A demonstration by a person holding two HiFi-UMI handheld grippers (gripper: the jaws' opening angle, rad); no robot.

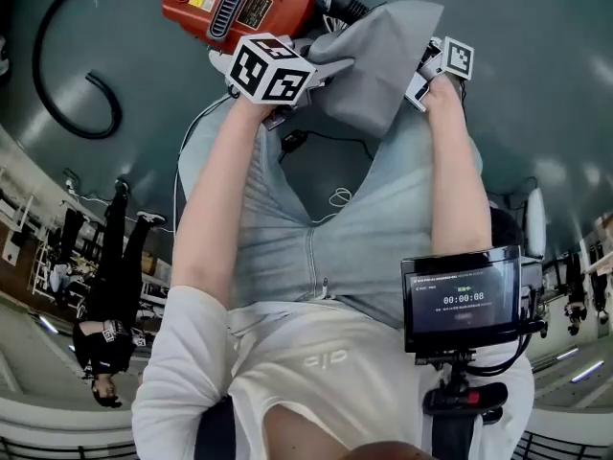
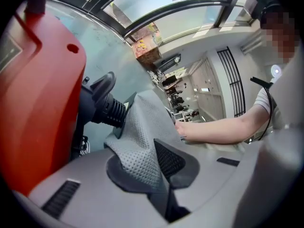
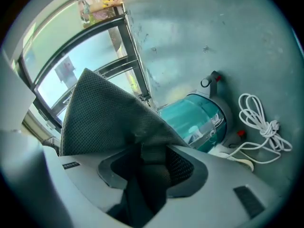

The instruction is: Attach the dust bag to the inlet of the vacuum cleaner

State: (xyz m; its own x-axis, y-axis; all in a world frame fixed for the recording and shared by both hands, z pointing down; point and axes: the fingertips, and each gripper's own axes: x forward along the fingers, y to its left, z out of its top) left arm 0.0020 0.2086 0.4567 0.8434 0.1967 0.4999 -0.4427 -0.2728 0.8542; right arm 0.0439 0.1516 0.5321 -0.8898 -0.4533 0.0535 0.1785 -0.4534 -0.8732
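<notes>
The left gripper (image 2: 152, 158) is clamping the grey dust bag (image 2: 142, 132). The red vacuum cleaner's (image 2: 38, 103) ribbed inlet (image 2: 111, 110) is sitting just ahead-left of its jaws. The right gripper (image 3: 142, 163) is standing released, with bag fabric lying loose between its jaws. The bag is being aligned; the next move is likely regripping and seating its mouth over the inlet.

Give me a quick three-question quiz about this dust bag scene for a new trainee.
1. True or false: the left hand-held gripper is clamped on the grey dust bag.
2. The vacuum cleaner body by that gripper is: A pink, B orange-red, C purple.
3. In the right gripper view, what lies coiled beside the teal appliance?
Key: 1 true; 2 B; 3 a white cord.
</notes>
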